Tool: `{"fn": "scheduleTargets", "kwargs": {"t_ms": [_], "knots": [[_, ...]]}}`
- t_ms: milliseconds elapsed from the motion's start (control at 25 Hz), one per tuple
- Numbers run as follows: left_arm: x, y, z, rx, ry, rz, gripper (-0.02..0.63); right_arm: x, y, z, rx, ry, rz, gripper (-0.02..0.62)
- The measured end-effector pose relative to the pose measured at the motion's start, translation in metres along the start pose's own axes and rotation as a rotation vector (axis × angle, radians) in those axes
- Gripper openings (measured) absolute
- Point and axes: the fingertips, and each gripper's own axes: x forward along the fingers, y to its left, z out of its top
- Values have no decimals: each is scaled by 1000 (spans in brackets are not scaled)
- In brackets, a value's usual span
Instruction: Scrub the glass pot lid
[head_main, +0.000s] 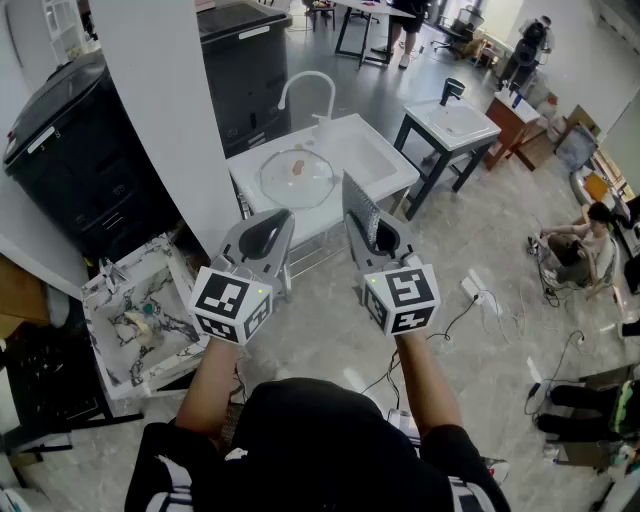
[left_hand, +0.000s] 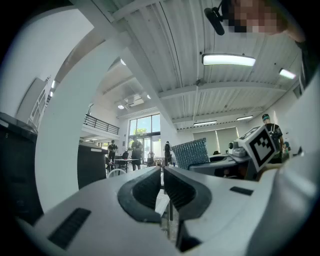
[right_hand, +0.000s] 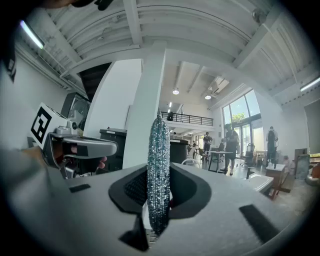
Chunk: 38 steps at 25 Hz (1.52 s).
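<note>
The glass pot lid lies flat in the white sink, well ahead of both grippers. My left gripper is raised above the floor short of the sink, its jaws shut with nothing between them; in the left gripper view the ribbed pads meet. My right gripper is held beside it at the same height, shut on a glittery silver scrub pad that stands upright out of the jaws. The scrub pad fills the middle of the right gripper view and also shows in the left gripper view.
A curved white faucet rises behind the sink. A white pillar stands left of it, with black bins beyond. A second washstand is at the right. A marbled tray sits low left. Cables trail on the floor.
</note>
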Motion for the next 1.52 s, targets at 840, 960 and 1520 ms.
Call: {"fn": "scheduleTargets", "kwargs": {"t_ms": [840,960,1520], "knots": [[-10,-48,-18,9,35,32,15,-41,-12,-26,40,2,44,67],[-10,-49,-19,7,34,38,15,-43,-11,-29,45,1,51,67],[11,-24,-26,-1,33,38,15,-13,-22,-36,47,6,46,67]]}}
